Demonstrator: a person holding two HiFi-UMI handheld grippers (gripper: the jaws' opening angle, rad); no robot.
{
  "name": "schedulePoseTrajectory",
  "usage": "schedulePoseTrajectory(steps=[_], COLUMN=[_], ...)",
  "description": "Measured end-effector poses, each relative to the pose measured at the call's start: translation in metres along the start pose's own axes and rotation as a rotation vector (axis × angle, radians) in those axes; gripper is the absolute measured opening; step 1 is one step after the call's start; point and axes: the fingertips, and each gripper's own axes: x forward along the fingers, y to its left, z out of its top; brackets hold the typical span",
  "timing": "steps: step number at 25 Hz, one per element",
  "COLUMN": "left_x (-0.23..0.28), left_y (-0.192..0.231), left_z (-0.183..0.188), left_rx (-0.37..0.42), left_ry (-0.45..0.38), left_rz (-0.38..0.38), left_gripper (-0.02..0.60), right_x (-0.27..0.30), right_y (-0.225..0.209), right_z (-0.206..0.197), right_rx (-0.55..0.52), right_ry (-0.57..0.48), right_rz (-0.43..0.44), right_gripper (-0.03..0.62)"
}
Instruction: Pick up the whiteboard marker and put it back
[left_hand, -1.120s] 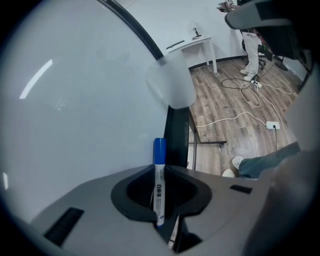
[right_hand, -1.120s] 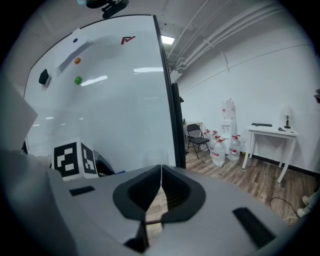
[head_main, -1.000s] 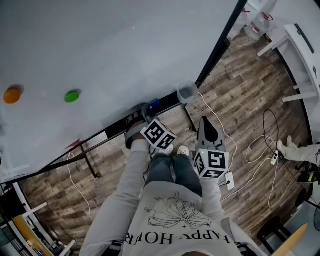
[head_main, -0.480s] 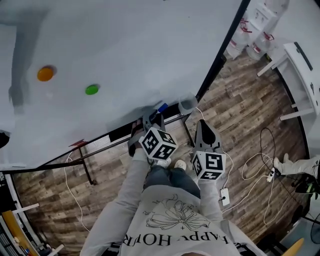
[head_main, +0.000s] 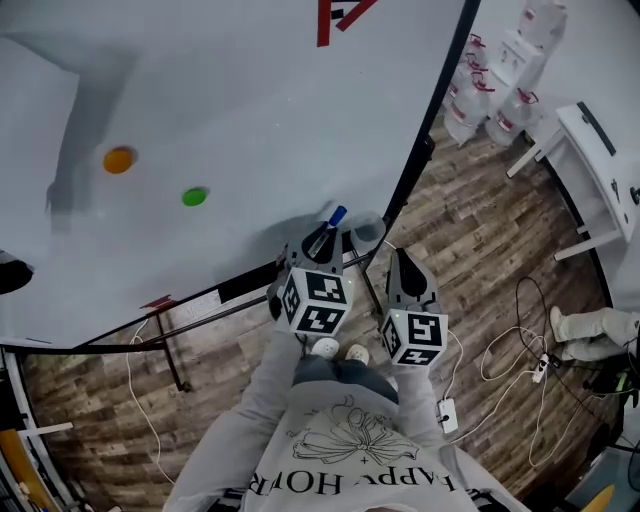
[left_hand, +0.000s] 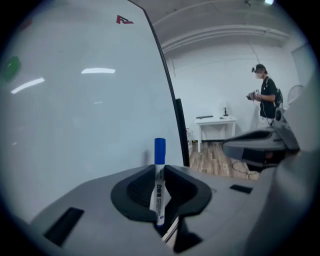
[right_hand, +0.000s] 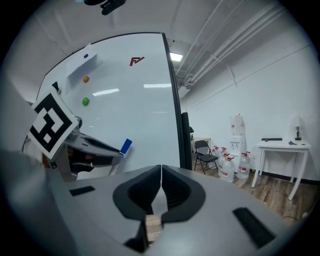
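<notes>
A whiteboard marker (left_hand: 159, 180) with a white barrel and blue cap (head_main: 336, 215) stands upright between the jaws of my left gripper (left_hand: 159, 172), which is shut on it. In the head view the left gripper (head_main: 320, 245) is raised in front of the large whiteboard (head_main: 220, 110), the marker's cap pointing at the board's lower part. The blue cap (right_hand: 126, 146) also shows in the right gripper view, sticking out past the left gripper. My right gripper (head_main: 408, 275) hangs just right of the left one, its jaws (right_hand: 161, 187) shut with nothing between them.
The whiteboard carries an orange magnet (head_main: 118, 159), a green magnet (head_main: 194, 196) and a red logo (head_main: 338, 14). Its black frame edge (head_main: 430, 120) runs down to a stand on the wood floor. Water jugs (head_main: 485, 90), a white table (head_main: 600, 160) and cables (head_main: 520, 340) lie to the right. Another person (left_hand: 264, 97) stands far off.
Both grippers have risen, the left one more and rolling so the marker now stands up toward the board. The marker stayed gripped. The head view has tilted up along the whiteboard.
</notes>
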Motion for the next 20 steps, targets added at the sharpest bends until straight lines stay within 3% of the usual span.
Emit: schedulePoseTrajectory(steps=[9,14,20], left_x=[0.009,0.024,0.047], left_y=[-0.011,-0.025,-0.041], left_z=[0.05,0.066,0.06], left_rx=[-0.19,-0.258,-0.307], left_ry=[-0.208,-0.307,-0.352], left_rz=[-0.071,-0.123,-0.158], left_gripper=[0.059,0.06,0.06], right_x=[-0.004,-0.006,-0.006], right_y=[-0.016,-0.031,-0.045], right_z=[0.007,0.005,-0.001], right_rx=[0.001,0.01,0.014], right_ry=[-0.021,-0.021,-0.005], right_rz=[-0.035,-0.064,-0.083], right_gripper=[0.005,0.005,0.005])
